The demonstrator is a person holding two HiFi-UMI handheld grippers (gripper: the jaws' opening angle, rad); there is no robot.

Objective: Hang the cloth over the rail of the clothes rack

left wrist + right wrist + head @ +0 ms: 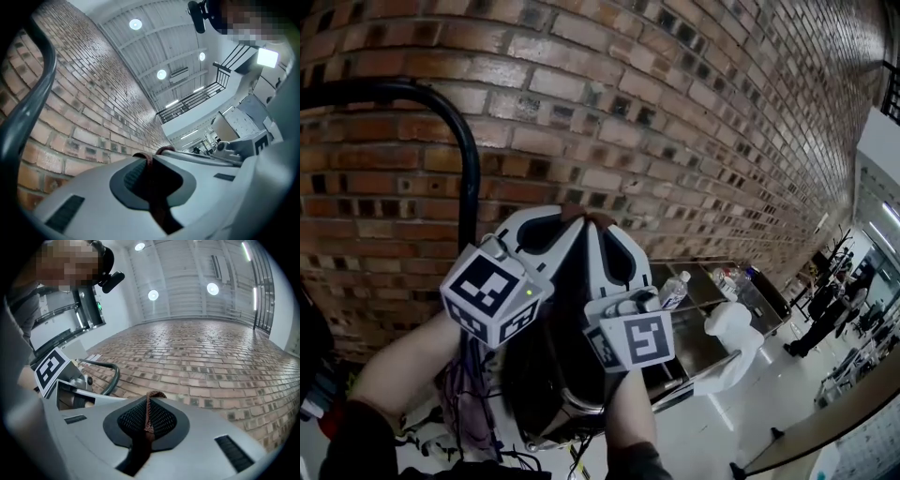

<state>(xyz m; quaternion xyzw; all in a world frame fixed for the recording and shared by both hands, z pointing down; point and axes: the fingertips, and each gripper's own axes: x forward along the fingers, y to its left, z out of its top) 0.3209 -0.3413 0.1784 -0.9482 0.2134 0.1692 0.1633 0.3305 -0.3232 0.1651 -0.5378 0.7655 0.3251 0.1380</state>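
The cloth (546,367) is dark brown and hangs as a bunch below both grippers in the head view. My left gripper (568,214) and right gripper (602,221) are raised side by side close to the brick wall, each shut on the cloth's top edge. In the left gripper view the cloth (157,199) is pinched between the shut jaws of the left gripper (149,159). In the right gripper view a thin fold of cloth (148,417) sits in the right gripper (150,399). The rack's black rail (470,159) curves up and left of the grippers, also seen as the rail (33,96) and the rail (110,377).
A brick wall (675,112) fills the space ahead. A low table (698,323) with bottles (673,292) stands at the right, beside a white rounded object (733,339). People stand far off at the right (825,314). Cables (469,398) lie on the floor below the rack.
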